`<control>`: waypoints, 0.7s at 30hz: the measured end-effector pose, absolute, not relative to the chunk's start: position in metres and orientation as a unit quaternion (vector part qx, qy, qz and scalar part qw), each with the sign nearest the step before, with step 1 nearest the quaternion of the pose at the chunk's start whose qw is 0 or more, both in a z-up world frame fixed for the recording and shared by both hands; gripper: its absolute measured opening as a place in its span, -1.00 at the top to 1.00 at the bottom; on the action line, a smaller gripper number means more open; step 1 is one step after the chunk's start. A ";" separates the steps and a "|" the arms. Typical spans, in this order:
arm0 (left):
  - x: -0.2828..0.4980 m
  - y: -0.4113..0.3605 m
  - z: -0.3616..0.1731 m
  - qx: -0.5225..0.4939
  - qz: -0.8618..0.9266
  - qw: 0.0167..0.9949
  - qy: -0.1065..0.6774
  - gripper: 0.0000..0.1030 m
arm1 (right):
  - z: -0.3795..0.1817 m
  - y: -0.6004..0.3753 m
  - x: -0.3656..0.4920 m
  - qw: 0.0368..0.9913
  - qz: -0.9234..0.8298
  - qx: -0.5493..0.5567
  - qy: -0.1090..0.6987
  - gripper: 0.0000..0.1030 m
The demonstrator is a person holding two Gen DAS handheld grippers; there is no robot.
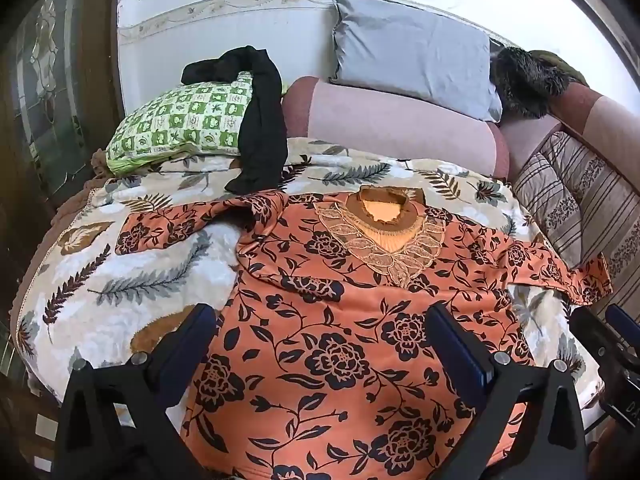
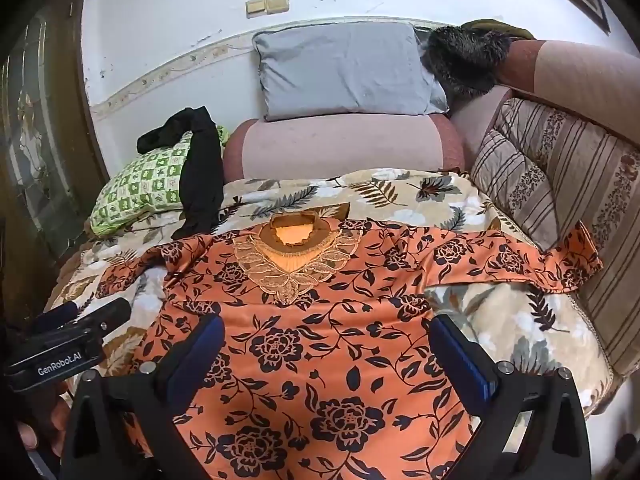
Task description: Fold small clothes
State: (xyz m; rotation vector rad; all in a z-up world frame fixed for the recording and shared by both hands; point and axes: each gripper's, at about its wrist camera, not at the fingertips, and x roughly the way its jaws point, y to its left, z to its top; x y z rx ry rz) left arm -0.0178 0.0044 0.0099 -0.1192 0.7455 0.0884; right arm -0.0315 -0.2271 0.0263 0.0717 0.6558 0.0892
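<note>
An orange top with black flowers and a lace neckline [image 1: 340, 320] lies spread flat, front up, on a leaf-print blanket [image 1: 120, 280], sleeves out to both sides. It also shows in the right wrist view [image 2: 320, 340]. My left gripper [image 1: 324, 332] is open and empty, hovering over the top's lower left part. My right gripper [image 2: 326, 340] is open and empty over its lower right part. The right gripper shows at the left view's right edge [image 1: 616, 340]; the left gripper shows at the right view's left edge [image 2: 80, 320].
A black garment [image 1: 256, 128] drapes over a green checked pillow [image 1: 180, 124] at the back left. A grey pillow [image 1: 412, 52], pink bolster [image 1: 400, 128] and striped cushion [image 2: 560, 184] line the back and right. A dark door stands at left.
</note>
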 end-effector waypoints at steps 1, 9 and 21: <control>-0.018 0.004 0.010 -0.058 0.043 0.928 0.364 -1.00 | 0.026 -0.227 -0.031 0.945 0.045 0.036 0.322 -1.00; -0.017 0.003 0.007 -0.057 0.045 0.928 0.365 -1.00 | 0.028 -0.226 -0.029 0.946 0.045 0.038 0.320 -1.00; -0.015 0.004 0.006 -0.057 0.044 0.927 0.367 -1.00 | 0.029 -0.225 -0.028 0.948 0.049 0.041 0.311 -1.00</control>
